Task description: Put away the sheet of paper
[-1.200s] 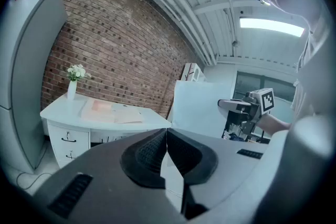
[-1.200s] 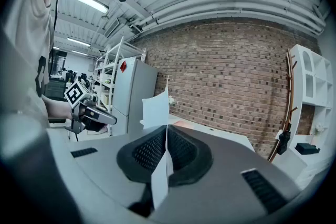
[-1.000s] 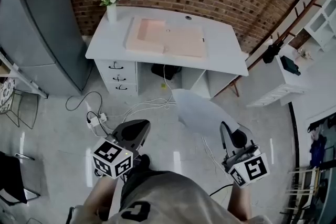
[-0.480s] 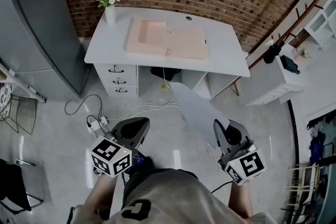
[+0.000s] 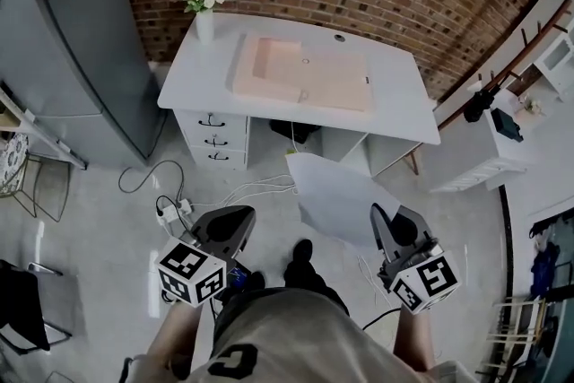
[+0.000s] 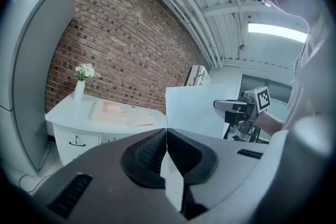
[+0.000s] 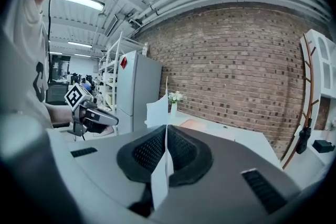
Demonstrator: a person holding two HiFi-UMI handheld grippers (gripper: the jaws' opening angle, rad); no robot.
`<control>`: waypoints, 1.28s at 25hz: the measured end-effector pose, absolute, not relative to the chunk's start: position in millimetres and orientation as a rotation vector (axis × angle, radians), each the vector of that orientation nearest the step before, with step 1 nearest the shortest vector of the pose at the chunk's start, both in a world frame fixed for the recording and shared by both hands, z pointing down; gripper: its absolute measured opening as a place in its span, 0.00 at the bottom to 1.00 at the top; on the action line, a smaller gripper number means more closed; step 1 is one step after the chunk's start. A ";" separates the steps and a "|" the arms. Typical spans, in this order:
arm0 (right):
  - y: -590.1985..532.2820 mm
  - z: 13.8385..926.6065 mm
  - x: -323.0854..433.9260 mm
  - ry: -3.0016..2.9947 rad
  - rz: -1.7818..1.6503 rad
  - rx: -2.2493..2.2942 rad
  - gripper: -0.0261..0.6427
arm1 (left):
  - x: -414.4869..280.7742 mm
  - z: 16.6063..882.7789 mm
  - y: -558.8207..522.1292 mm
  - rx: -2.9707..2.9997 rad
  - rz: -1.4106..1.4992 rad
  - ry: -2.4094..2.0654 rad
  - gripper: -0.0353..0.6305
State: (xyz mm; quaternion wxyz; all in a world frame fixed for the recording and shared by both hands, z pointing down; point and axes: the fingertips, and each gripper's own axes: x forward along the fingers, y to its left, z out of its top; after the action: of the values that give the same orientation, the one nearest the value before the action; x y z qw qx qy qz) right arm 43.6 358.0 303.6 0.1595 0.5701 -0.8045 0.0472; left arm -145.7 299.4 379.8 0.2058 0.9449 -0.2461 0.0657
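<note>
A white sheet of paper [image 5: 336, 197] hangs in the air in front of the person, over the floor short of the desk. My right gripper [image 5: 384, 224] is shut on its near right edge; in the right gripper view the sheet [image 7: 155, 112] stands edge-on between the closed jaws of the right gripper [image 7: 166, 140]. My left gripper [image 5: 233, 224] is at the lower left, apart from the sheet, and shut with nothing in it. The left gripper view shows the left gripper [image 6: 166, 136] with its pads together and the sheet [image 6: 193, 110] beyond, held by the other gripper.
A white desk [image 5: 193, 76] with drawers stands against the brick wall, with a pink flat folder [image 5: 305, 72] and a vase of flowers [image 5: 206, 9] on it. A grey fridge [image 5: 63, 49] stands left. Cables and a power strip [image 5: 172, 213] lie on the floor. White shelving [image 5: 489, 143] stands right.
The desk now sits lower and nearer in the head view, and a foot shows forward on the floor. The right gripper has kept hold of the sheet; the left stays shut.
</note>
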 end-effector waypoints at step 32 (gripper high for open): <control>227.8 329.9 203.1 -2.524 0.234 1.440 0.07 | 30.9 364.4 205.1 2.633 0.364 -0.834 0.08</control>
State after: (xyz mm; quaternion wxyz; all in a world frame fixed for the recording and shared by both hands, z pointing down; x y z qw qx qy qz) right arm 203.1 227.8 329.9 0.1130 0.4907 -0.8603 0.0797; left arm 30.9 205.1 364.4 0.1771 0.9302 -0.2946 0.1286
